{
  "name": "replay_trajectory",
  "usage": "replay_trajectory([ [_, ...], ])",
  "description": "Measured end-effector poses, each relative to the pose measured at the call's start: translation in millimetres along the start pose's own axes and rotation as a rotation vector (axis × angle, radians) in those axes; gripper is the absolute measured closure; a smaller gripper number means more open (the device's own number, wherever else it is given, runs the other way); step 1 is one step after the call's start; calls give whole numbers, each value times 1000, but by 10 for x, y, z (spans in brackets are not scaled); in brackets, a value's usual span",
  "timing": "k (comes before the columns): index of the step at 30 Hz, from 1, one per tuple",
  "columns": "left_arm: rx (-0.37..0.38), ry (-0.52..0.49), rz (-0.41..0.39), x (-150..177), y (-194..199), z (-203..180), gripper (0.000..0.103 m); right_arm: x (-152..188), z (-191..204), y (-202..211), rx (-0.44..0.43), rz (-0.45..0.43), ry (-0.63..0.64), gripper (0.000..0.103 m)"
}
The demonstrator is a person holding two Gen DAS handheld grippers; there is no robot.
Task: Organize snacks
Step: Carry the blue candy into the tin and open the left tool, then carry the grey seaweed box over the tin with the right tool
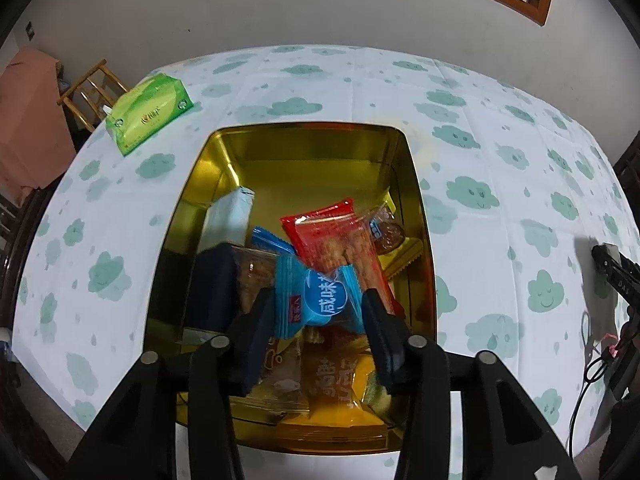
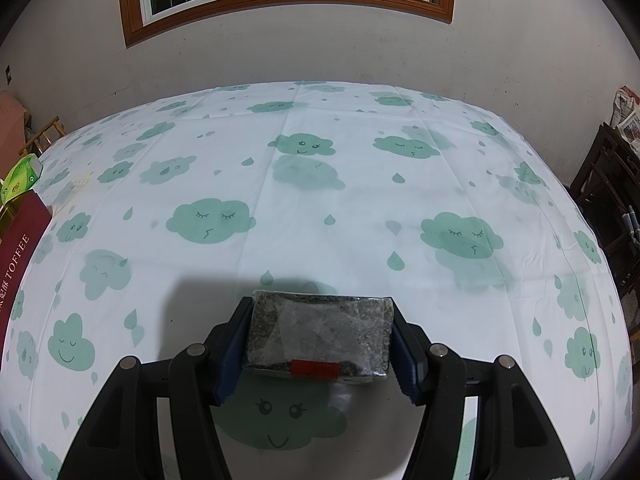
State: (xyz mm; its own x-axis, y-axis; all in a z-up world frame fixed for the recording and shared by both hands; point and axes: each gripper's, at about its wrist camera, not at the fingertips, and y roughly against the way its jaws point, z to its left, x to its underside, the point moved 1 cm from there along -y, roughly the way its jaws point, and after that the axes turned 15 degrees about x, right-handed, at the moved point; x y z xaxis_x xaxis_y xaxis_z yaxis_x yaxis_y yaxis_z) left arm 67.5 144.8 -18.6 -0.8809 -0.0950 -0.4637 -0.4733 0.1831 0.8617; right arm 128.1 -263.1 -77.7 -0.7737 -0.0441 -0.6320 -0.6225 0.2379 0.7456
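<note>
**A:** so the left tool (image 1: 316, 312) sits over the gold tin (image 1: 224, 148), jaws partly apart around a blue snack packet (image 1: 320, 300) — pads don't look like they're pressing it. Packet's tilted, long axis running up-right, on top of the other wrappers.

**B:** and the right tool (image 2: 320, 340)?

**A:** clamped on a clear-wrapped dark speckled block (image 2: 320, 336) with a red label, long side crossways between the pads, above the cloud-print table (image 2: 320, 200).
</note>
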Motion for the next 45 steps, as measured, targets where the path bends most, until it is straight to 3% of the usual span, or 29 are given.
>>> replay_trajectory([
  [5,-9,-4,-25,-15,93,-14,48,-1,1,0,0,0,0,40],
  [14,-6,-28,-69,-36,290,-118,41,-4,2,0,0,0,0,39],
  [25,-46,-33,-124,-24,562,-36,37,-3,-1,5,2,0,0,41],
  [45,-61,57,-139,191,713,297,30,-5,9,171,7,2,-30,43],
])
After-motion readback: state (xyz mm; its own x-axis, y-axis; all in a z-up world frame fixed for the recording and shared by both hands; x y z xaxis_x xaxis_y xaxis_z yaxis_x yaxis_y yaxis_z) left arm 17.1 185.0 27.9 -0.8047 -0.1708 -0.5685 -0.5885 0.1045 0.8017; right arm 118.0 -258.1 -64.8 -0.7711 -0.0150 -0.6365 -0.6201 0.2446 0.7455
